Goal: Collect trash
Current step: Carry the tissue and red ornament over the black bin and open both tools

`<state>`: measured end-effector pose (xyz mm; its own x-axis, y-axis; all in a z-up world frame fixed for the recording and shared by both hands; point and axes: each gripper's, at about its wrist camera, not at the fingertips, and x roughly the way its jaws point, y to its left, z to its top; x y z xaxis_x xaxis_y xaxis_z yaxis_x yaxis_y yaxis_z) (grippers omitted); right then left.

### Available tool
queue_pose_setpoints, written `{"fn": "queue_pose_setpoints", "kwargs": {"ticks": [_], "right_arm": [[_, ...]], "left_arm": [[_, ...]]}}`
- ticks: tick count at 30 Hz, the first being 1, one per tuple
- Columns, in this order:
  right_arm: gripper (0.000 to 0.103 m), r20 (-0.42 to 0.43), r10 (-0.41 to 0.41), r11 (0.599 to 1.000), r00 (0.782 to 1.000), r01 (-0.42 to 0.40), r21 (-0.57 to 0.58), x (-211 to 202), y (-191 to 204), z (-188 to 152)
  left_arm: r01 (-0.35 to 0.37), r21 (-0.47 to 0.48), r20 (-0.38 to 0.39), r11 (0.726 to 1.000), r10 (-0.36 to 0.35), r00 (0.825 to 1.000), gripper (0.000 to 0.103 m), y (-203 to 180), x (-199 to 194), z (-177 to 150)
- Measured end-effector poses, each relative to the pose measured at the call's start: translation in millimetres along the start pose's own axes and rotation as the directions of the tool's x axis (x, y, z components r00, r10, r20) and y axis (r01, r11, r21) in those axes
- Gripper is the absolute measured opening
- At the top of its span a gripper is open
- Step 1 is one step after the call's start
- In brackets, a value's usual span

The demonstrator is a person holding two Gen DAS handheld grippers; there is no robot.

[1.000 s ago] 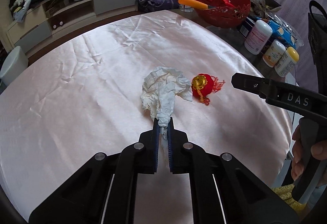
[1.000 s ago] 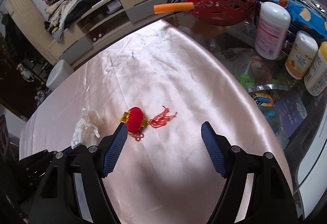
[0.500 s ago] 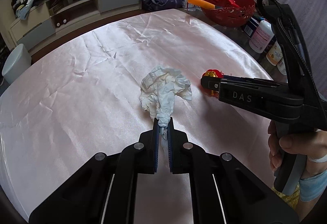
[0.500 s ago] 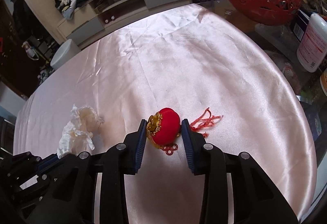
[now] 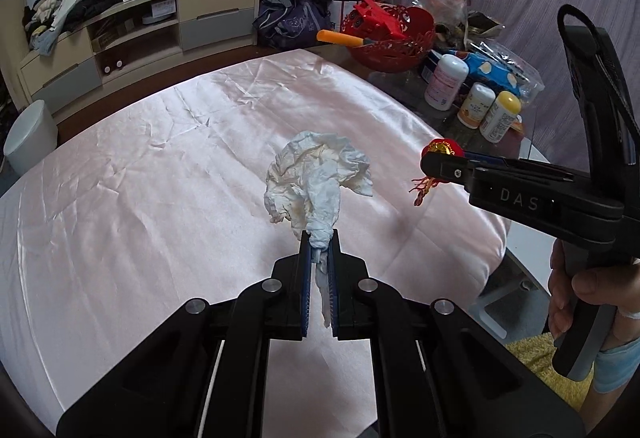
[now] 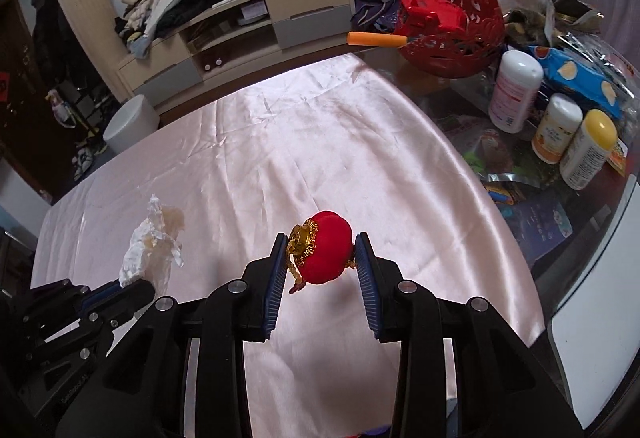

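My left gripper (image 5: 319, 238) is shut on a crumpled white tissue (image 5: 316, 174) and holds it above the pink satin tablecloth (image 5: 140, 206). The tissue also shows in the right wrist view (image 6: 154, 238). My right gripper (image 6: 321, 248) is shut on a small red lantern ornament (image 6: 326, 252) with a gold cap and holds it lifted above the cloth. In the left wrist view the ornament (image 5: 442, 150) and its red tassel stick out at the tip of the right gripper, to the right of the tissue.
A red basket (image 6: 452, 38) with an orange-handled tool stands at the table's far right. White bottles (image 6: 516, 90) and snack packets crowd the glass table edge on the right. A white bin (image 6: 130, 124) stands on the floor at the left, before a TV cabinet.
My right gripper closed on the red ornament and lifted it off the cloth. My left gripper raised the tissue off the table.
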<state>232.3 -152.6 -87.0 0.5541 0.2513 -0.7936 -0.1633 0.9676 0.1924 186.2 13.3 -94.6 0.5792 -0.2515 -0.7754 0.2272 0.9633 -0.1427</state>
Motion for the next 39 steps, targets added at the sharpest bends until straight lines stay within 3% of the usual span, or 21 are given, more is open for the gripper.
{"fn": "queue_pose_setpoints", "kwargs": {"ticks": [8,16,22,30,39], "right_arm": [[0.035,0.037,-0.035,0.999,0.999,0.035,-0.004,-65.5,-16.7,-55.9],[0.035,0.009,-0.057,0.998,0.998,0.057,0.025,-89.3,-39.9,-119.8],[0.035,-0.057,-0.062,0.996,0.996,0.065,0.052,-81.7,-56.2,-170.2],[0.035,-0.156,-0.040,0.992,0.987,0.058,0.114,-52.7,-75.5,-218.5],[0.035,-0.251,0.020,0.986,0.968,0.023,0.165,-11.7,-88.0,-243.6]], "left_arm": [[0.062,0.012,0.010,0.998,-0.063,0.998,0.006,-34.3,-42.0,-43.0],[0.157,0.043,-0.068,0.987,-0.154,0.986,0.006,-70.9,-40.8,-103.4],[0.200,0.051,-0.153,0.978,-0.190,0.970,0.006,-92.3,-18.8,-147.1],[0.205,0.008,-0.267,0.979,-0.195,0.944,0.006,-105.6,26.5,-189.0],[0.213,0.002,-0.361,0.977,-0.197,0.911,0.006,-114.9,67.8,-204.0]]}}
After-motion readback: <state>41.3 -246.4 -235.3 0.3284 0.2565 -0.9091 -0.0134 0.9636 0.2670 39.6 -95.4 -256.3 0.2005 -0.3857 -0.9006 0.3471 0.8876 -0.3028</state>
